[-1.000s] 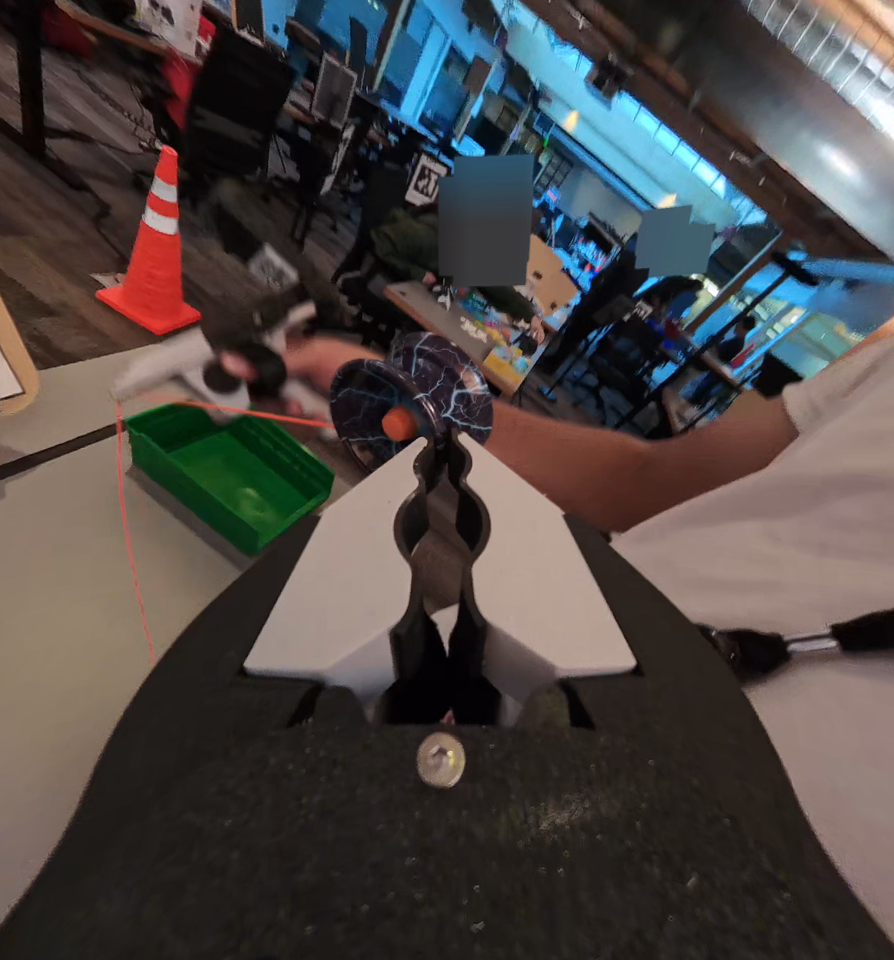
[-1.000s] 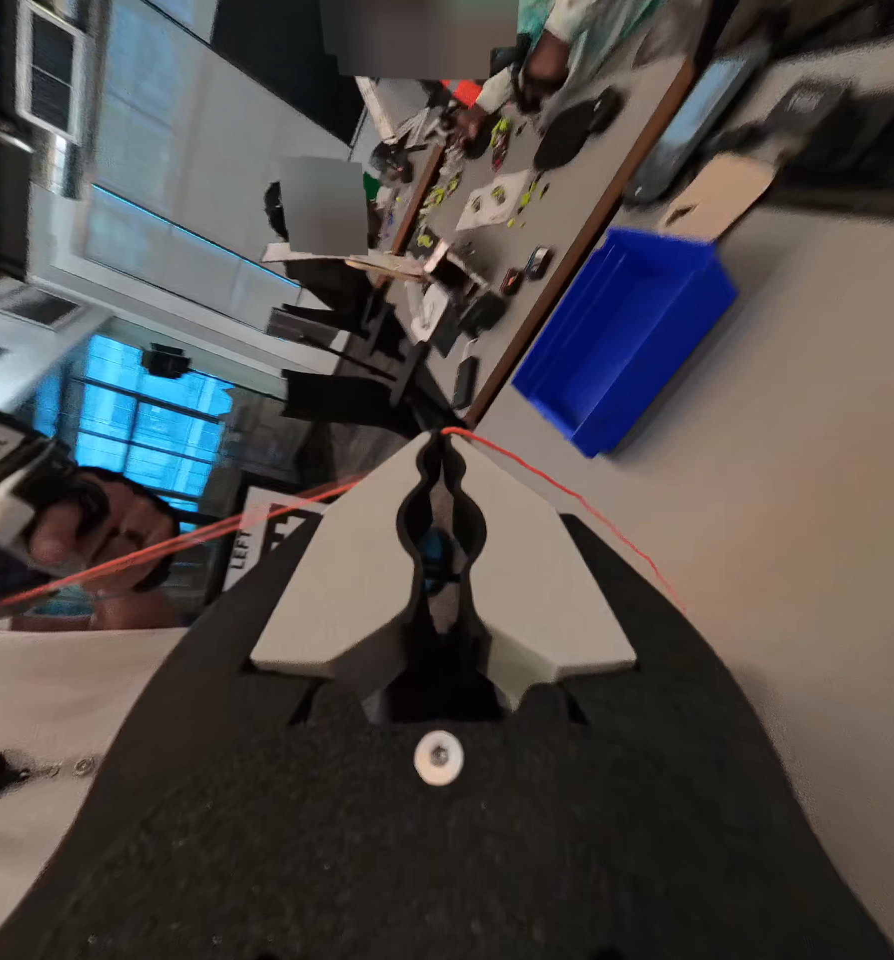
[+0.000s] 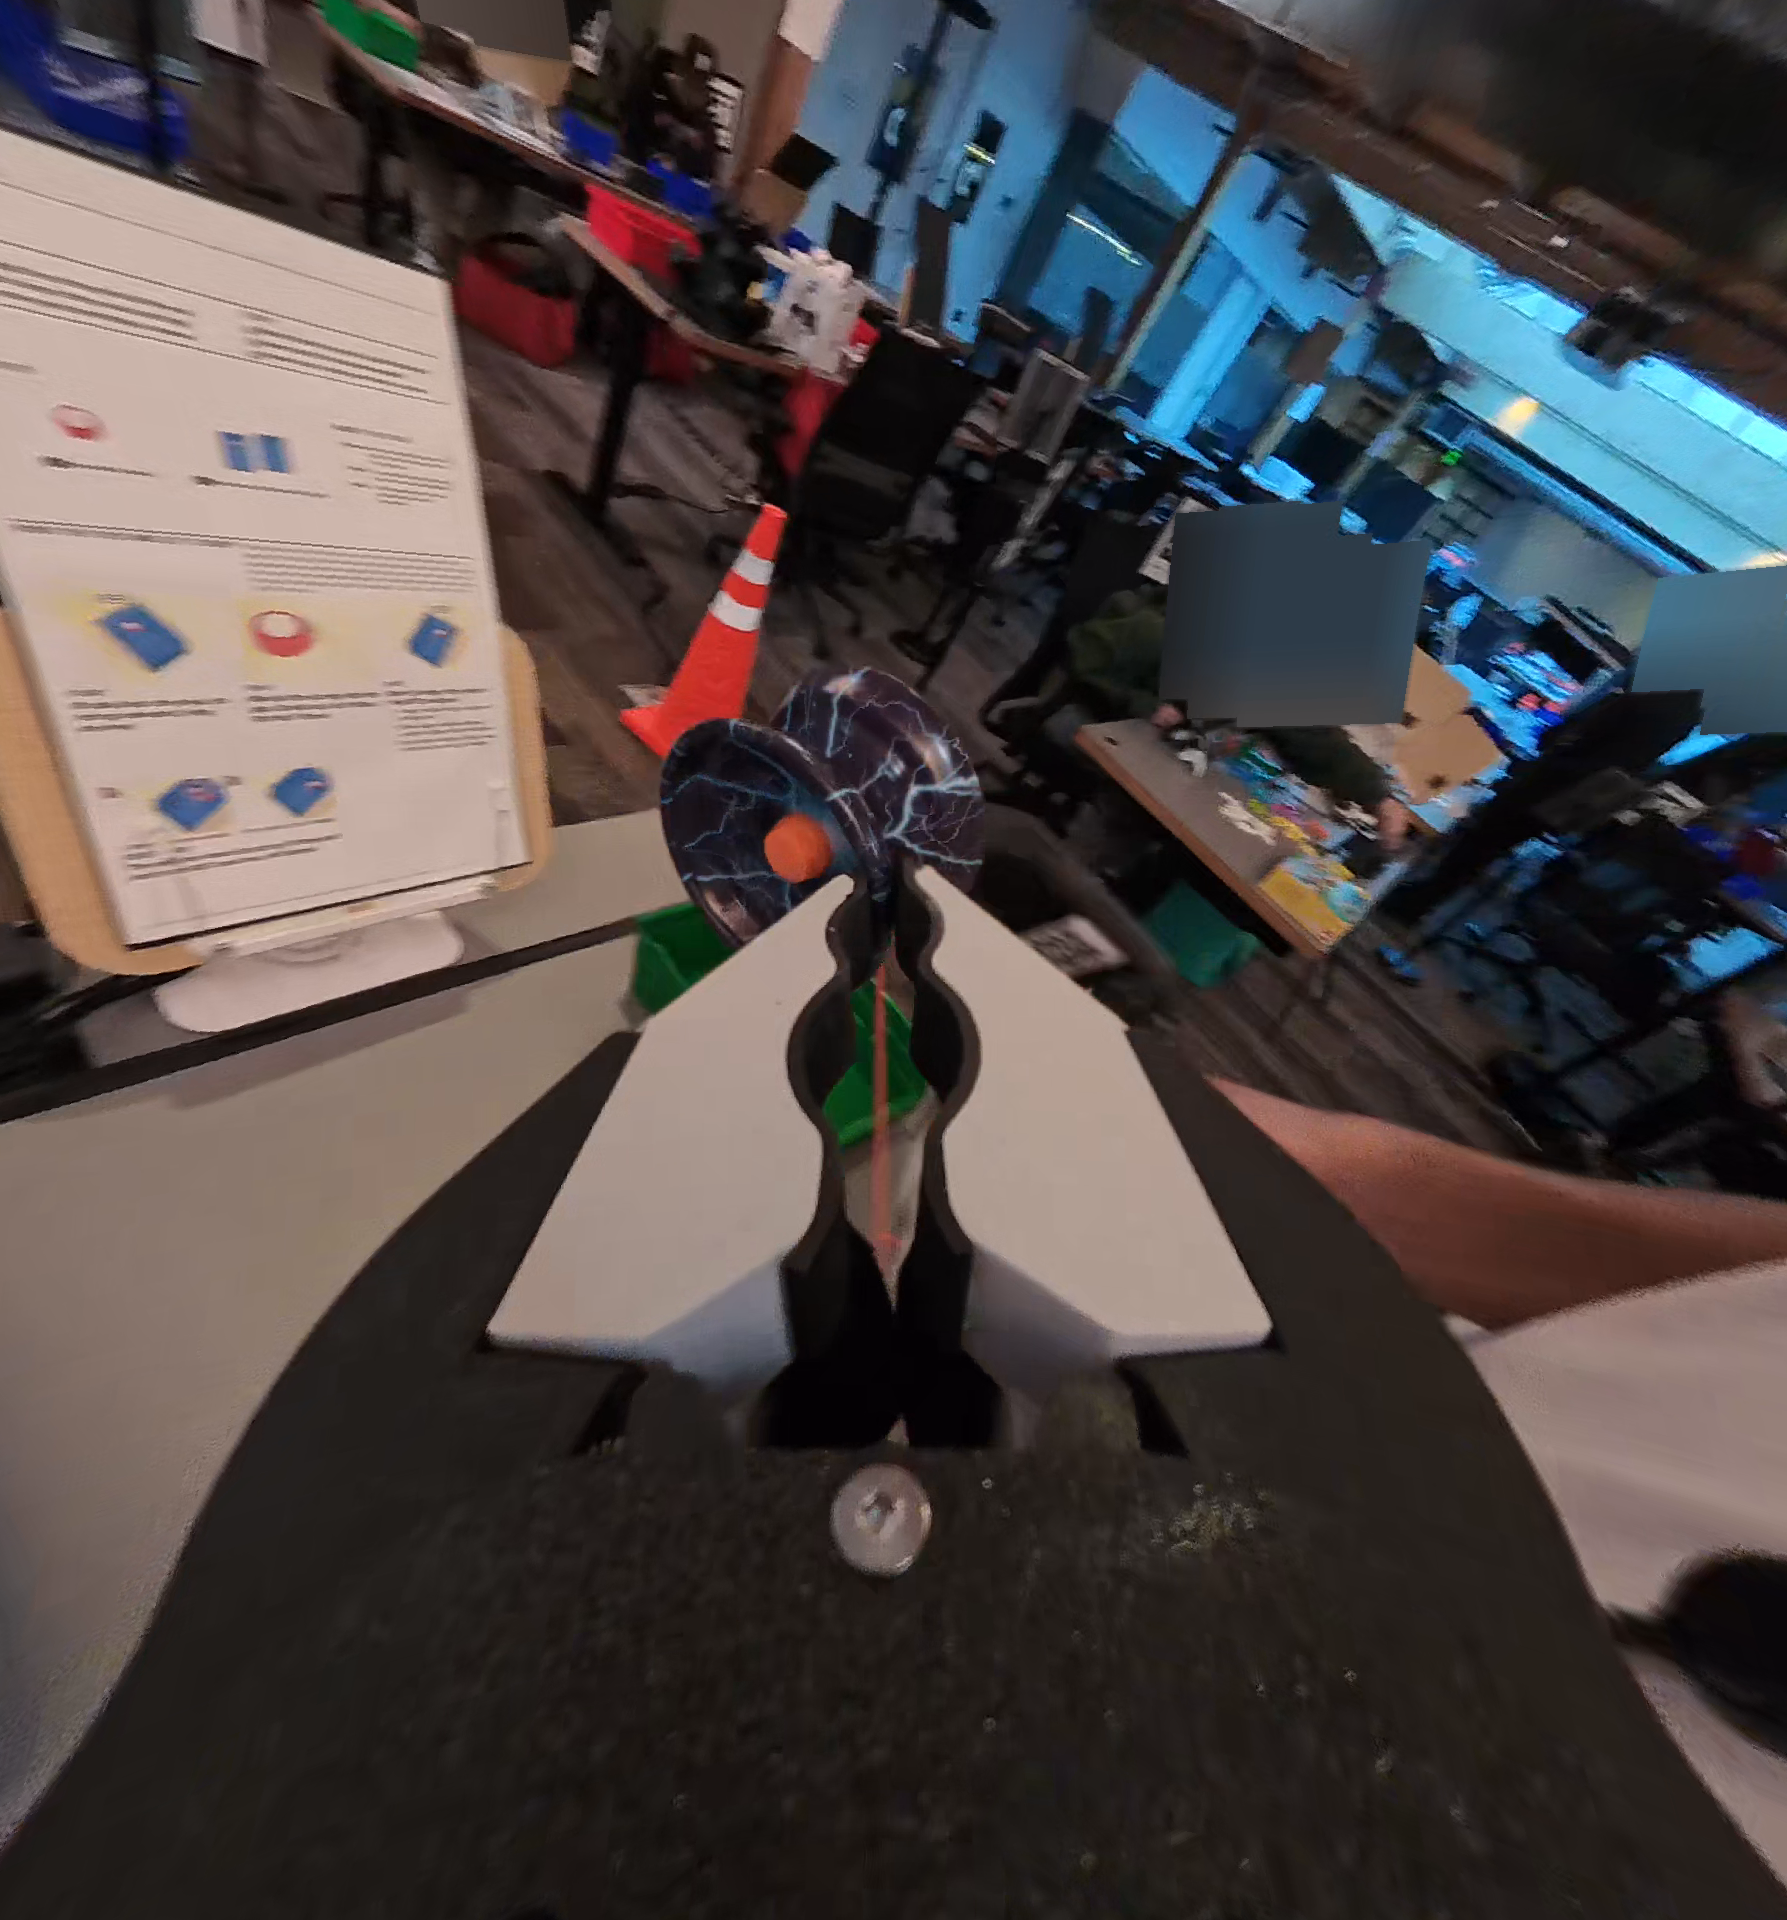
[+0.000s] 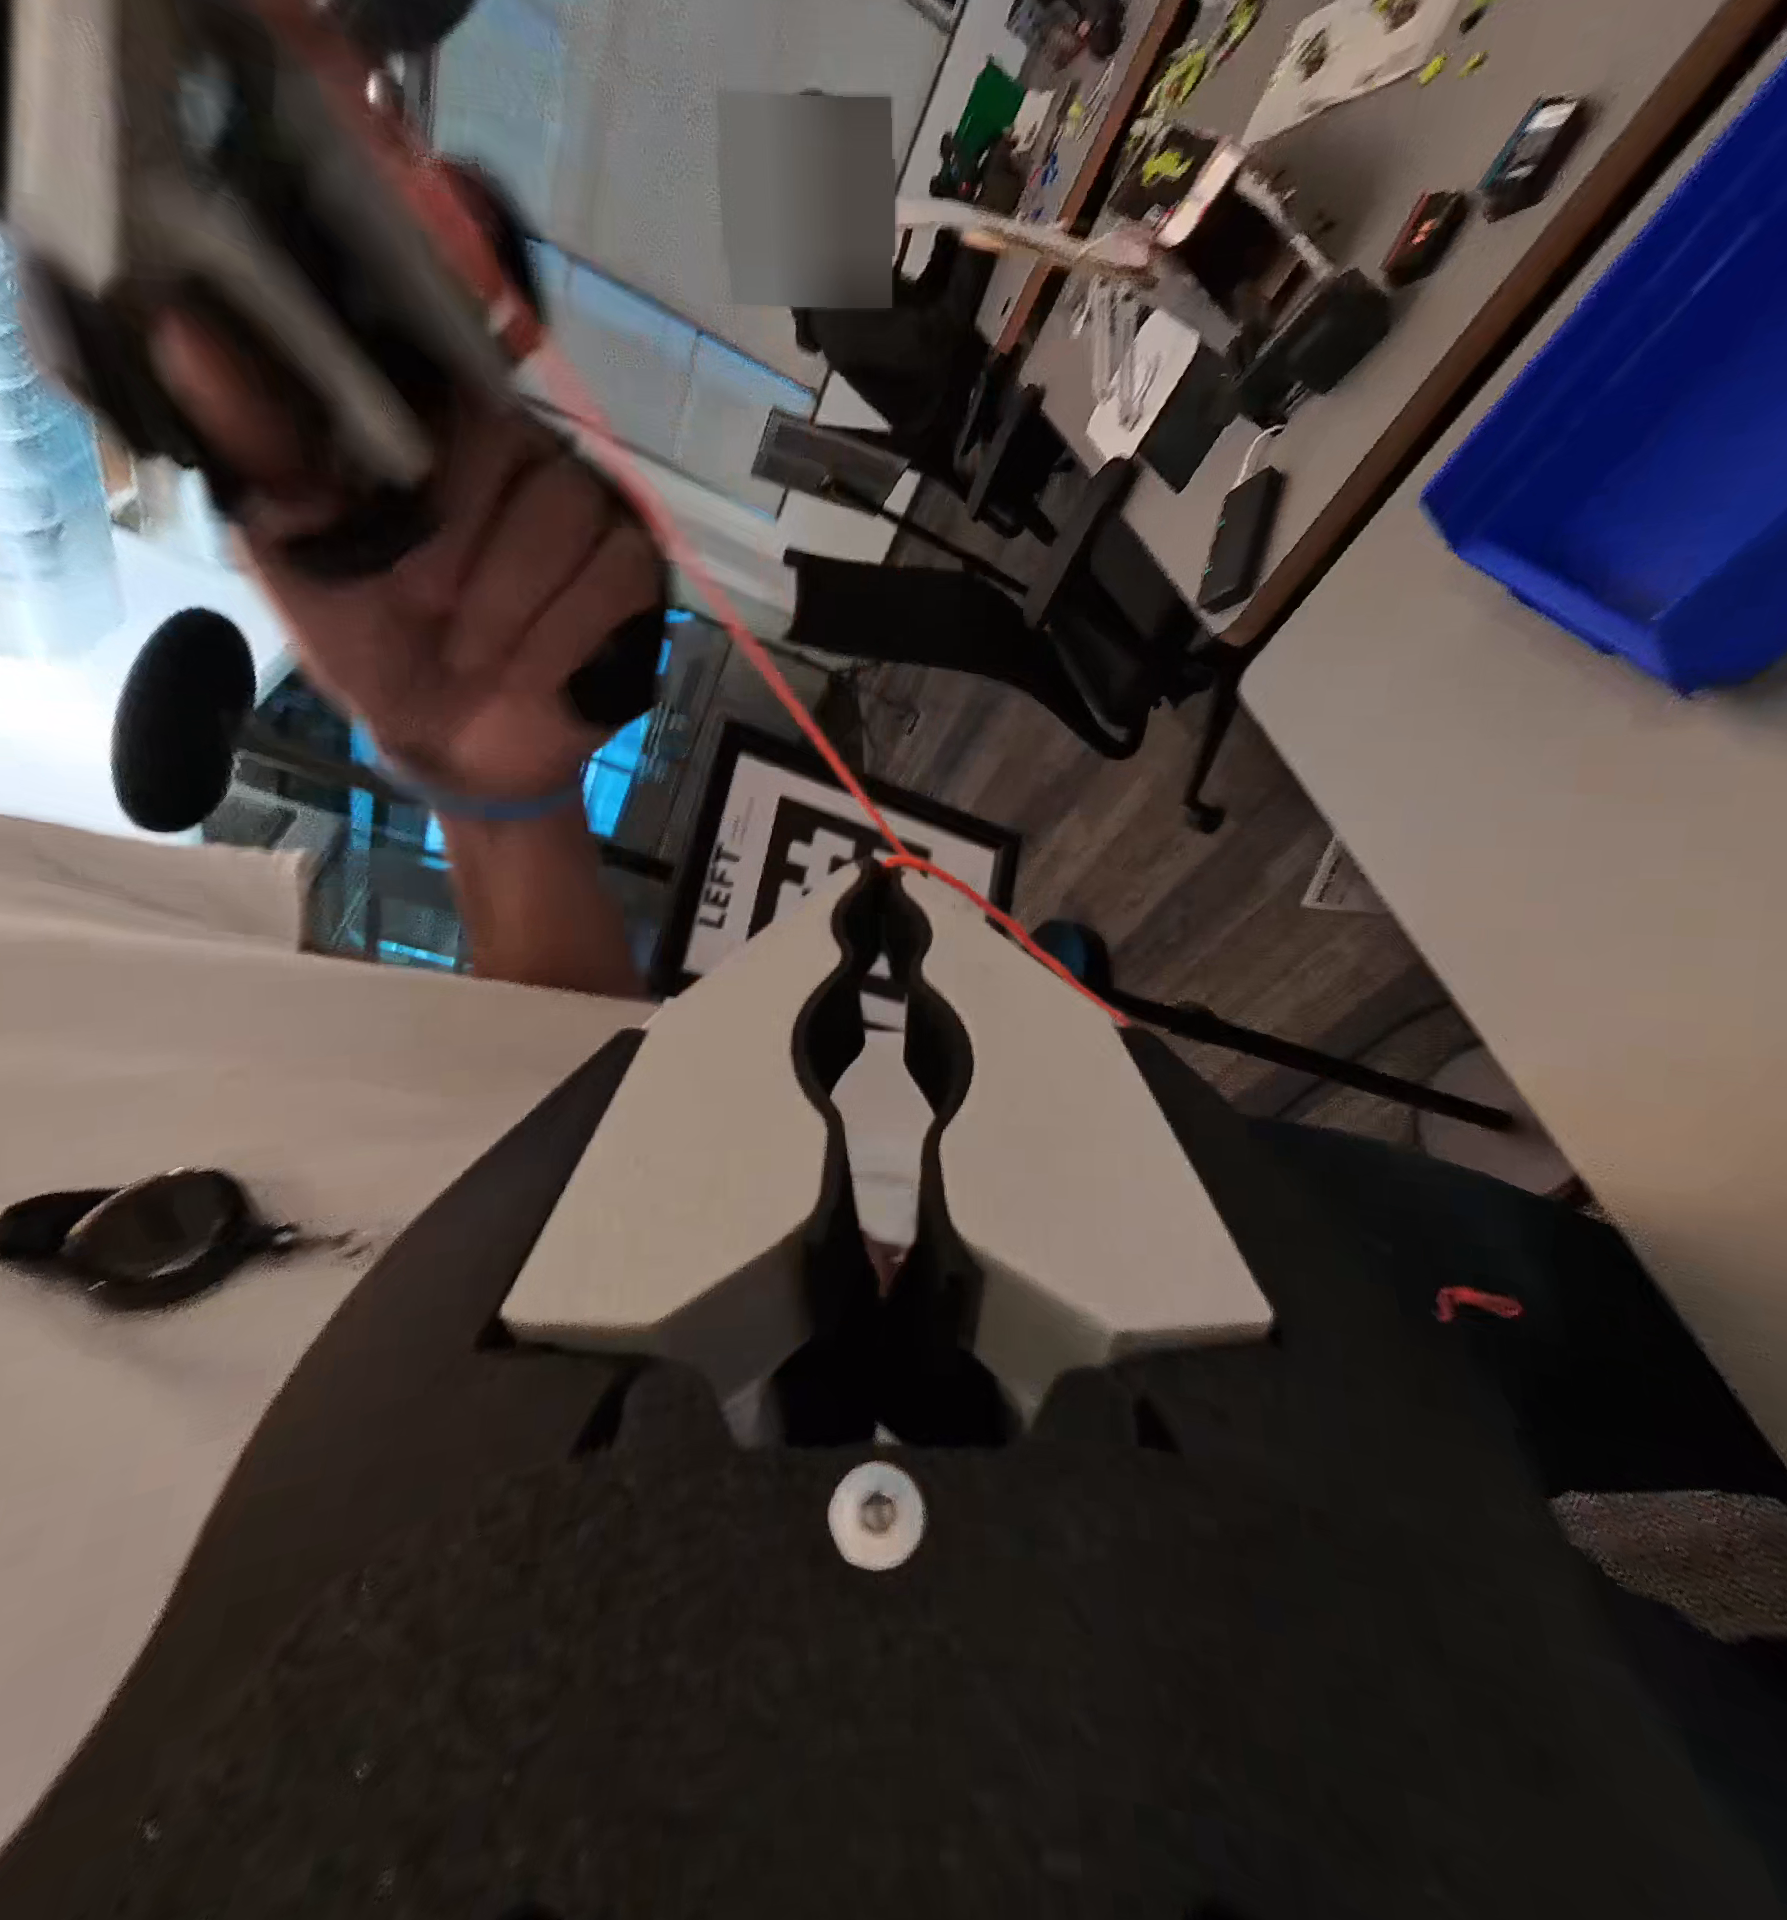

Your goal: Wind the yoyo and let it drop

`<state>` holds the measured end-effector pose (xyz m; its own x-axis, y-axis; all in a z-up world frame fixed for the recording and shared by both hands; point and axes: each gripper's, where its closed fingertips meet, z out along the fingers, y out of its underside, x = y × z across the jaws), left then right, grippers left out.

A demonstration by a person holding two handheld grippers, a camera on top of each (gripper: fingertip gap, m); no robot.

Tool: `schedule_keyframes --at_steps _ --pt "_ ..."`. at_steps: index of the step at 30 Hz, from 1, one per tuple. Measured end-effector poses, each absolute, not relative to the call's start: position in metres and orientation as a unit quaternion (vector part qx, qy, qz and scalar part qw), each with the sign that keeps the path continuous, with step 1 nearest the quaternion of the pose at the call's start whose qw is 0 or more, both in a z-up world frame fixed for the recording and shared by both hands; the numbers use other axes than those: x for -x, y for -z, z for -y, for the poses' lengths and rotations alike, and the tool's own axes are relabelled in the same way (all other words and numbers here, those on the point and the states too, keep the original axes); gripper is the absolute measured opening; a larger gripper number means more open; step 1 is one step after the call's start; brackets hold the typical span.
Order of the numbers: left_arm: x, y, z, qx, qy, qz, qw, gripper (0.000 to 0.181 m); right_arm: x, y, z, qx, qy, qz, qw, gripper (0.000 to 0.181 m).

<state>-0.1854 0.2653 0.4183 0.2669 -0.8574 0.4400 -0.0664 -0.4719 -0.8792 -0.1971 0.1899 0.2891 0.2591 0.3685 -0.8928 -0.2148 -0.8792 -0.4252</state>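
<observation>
One yoyo (image 3: 821, 805), pinched at left claw (image 3: 881, 883) tips

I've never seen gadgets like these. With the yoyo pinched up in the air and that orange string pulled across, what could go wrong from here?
1. The left gripper pinches the yoyo only at its fingertips, by the lower rim, so a tug might pop it loose early.
2. The orange string is caught just at the tip of the right gripper; it could slip out and slacken.
3. The loose tail trailing across the right finger may snag.
</observation>
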Motion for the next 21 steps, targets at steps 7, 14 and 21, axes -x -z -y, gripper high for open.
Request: schedule_keyframes --at_steps 7,14,21 --pt "0.179 -0.400 -0.184 0.656 0.523 -0.439 0.321 0.000 0.144 -0.288 -0.273 0.773 -0.553 0.033 0.311 0.000" --pt "0.179 -0.310 -0.187 0.727 0.391 -0.495 0.269 0.001 0.129 -0.380 -0.298 0.755 -0.522 0.099 0.384 0.000" --pt "0.188 -0.315 -0.263 0.773 0.376 -0.377 0.347 0.001 0.156 -0.416 -0.242 0.750 -0.506 0.162 0.394 0.000"
